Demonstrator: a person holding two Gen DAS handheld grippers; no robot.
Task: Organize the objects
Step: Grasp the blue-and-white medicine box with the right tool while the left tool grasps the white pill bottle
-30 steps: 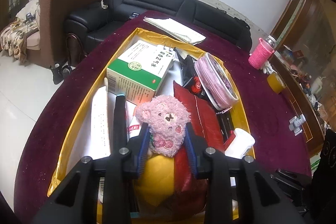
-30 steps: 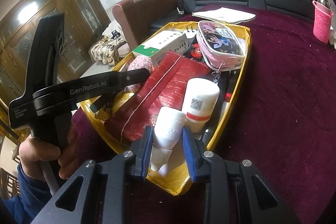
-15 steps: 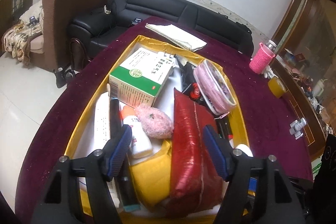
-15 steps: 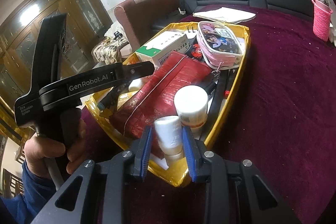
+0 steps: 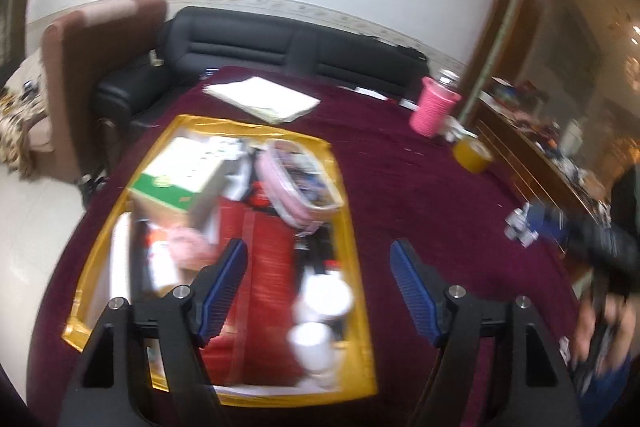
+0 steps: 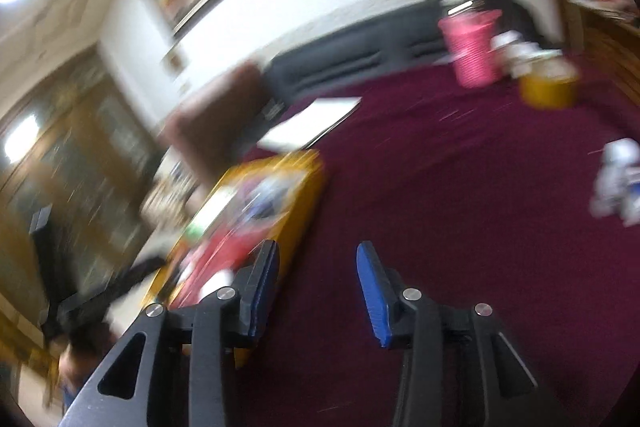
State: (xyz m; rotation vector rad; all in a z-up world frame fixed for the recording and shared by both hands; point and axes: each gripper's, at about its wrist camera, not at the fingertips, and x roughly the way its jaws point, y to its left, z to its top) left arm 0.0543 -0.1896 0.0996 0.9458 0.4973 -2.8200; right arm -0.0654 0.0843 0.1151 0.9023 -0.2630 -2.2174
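Blue-padded and empty, the left gripper (image 5: 318, 291) and right gripper (image 6: 316, 291) are hanging spread, jaws just opened, while beyond them two light, slippery-looking white bottles (image 5: 320, 315), best pinched round their stiff bodies, are lying in the yellow tray (image 5: 356, 227).

The tray (image 5: 352, 211) sits on my table (image 5: 432, 211), left of its middle, with the box (image 5: 180, 175) at the tray's far left, the pouch (image 5: 300, 179) at its far right and two bottles (image 5: 320, 319) at its near right. Beyond the tray lie papers (image 5: 260, 99). Right of the tray stand a cup (image 5: 434, 107) and tape roll (image 5: 472, 155); behind it, a sofa (image 5: 280, 47).
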